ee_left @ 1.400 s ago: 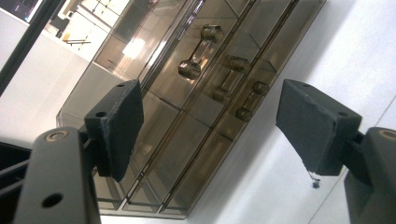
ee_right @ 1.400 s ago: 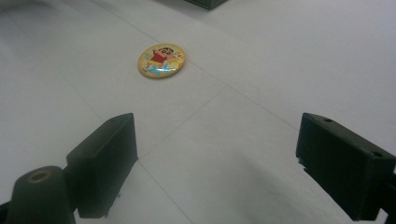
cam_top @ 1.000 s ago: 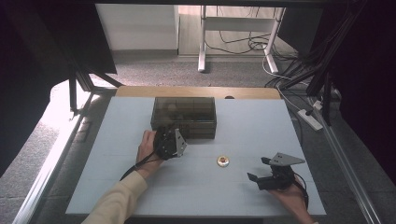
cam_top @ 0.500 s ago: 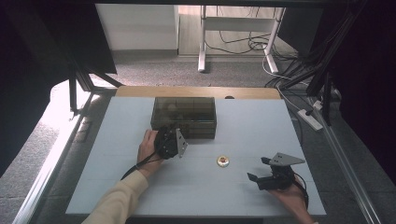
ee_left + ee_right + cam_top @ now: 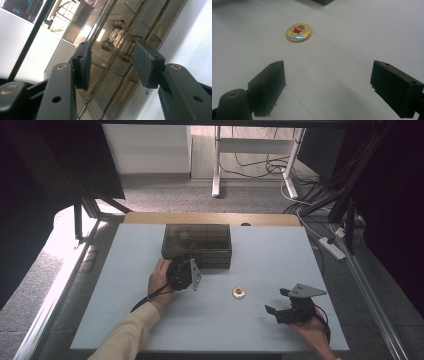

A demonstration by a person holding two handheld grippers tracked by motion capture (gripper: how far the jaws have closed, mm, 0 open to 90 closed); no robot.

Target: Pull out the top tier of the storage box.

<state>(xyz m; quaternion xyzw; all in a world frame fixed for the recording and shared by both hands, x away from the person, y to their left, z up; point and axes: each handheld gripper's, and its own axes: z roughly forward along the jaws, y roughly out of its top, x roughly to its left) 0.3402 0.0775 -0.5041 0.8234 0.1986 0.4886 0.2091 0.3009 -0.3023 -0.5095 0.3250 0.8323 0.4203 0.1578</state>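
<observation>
A smoky see-through drawer box [image 5: 196,240] stands at the back middle of the white table [image 5: 125,320]. My left gripper [image 5: 184,262] is held right up against its front. In the left gripper view the left gripper [image 5: 111,53] has its jaws on either side of the box front [image 5: 110,82], where two small brass-coloured handles [image 5: 113,35] show. The jaws have just been closing, and the pads [image 5: 147,65] press on nothing. A round yellow cartoon badge [image 5: 239,293] lies flat mid-table. My right gripper [image 5: 276,301] rests open to its right, with the badge [image 5: 298,32] ahead of the right gripper [image 5: 330,68].
A power strip [image 5: 332,247] and cables lie beyond the table's right edge. A desk frame [image 5: 252,150] stands on the floor behind the table. Dark frame struts run along both sides.
</observation>
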